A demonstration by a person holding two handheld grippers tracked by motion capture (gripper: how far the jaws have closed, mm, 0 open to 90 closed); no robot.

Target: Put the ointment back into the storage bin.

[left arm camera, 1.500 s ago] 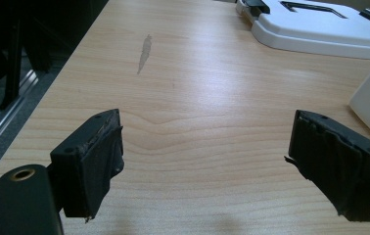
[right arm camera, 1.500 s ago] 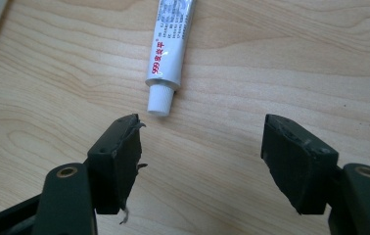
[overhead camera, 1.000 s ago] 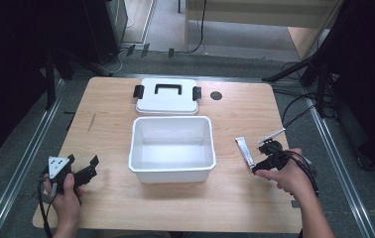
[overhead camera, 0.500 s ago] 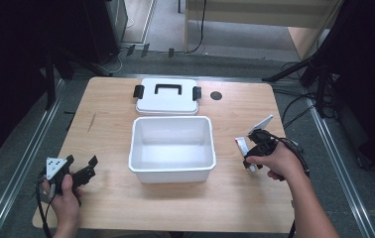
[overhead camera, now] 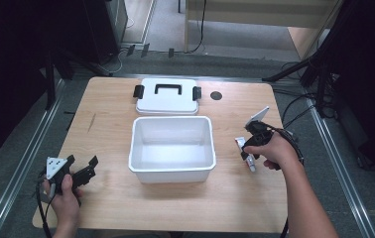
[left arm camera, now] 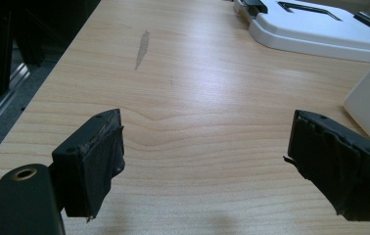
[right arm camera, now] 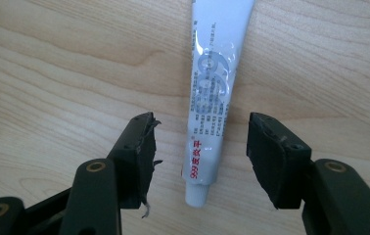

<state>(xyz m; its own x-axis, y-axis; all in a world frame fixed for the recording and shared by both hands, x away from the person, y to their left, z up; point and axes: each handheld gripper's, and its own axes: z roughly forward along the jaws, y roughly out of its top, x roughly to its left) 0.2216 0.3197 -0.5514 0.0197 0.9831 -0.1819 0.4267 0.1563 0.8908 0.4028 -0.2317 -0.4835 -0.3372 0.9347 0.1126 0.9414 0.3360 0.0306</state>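
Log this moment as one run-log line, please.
right tool: jaws closing, astride tube, not gripping | left tool: open, idle | bin: empty | lid: behind bin

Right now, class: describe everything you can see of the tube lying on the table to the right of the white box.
The tube is a small squeeze tube, white and pale grey, with red and grey print and a short white cap. It looks like soft plastic or foil. It lies flat on the wooden table, capped end nearest the person. The right gripper straddles it; its jaws have just been closing, with the tube between them, but gaps remain on both sides, so it is not yet gripped.
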